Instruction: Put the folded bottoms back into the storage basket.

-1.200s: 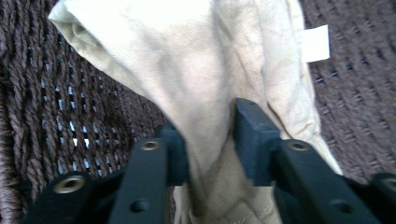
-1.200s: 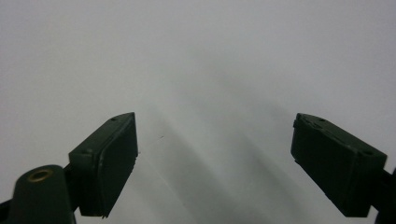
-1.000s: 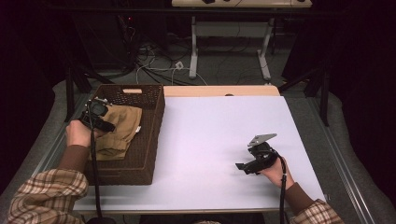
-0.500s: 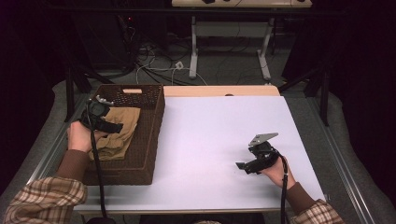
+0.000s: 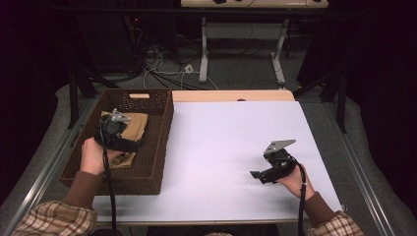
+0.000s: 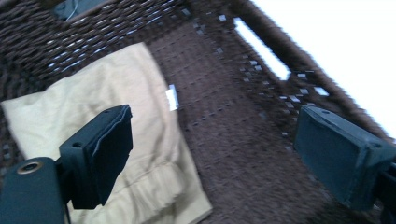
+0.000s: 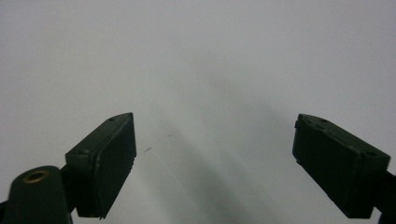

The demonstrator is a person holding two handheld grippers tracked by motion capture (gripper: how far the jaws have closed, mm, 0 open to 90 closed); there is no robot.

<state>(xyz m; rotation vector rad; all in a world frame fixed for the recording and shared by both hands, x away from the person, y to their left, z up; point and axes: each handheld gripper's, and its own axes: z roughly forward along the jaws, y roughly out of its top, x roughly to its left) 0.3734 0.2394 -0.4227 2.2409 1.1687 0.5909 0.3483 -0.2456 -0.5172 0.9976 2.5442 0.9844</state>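
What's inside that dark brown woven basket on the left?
A folded tan cloth with a small white tag lies on the floor of the dark brown woven basket. The left gripper hangs over it, jaws open, holding nothing. Whatever is beneath the cloth is covered.

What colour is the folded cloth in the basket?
Tan; the cloth shows best in the left gripper view.

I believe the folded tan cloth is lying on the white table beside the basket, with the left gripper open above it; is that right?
Not quite: the tan cloth lies inside the dark wicker basket, on its woven floor, not on the white table. The left gripper view shows this plainly. The rest holds: the left gripper is open above it, its jaws having just been opening, with nothing between them.
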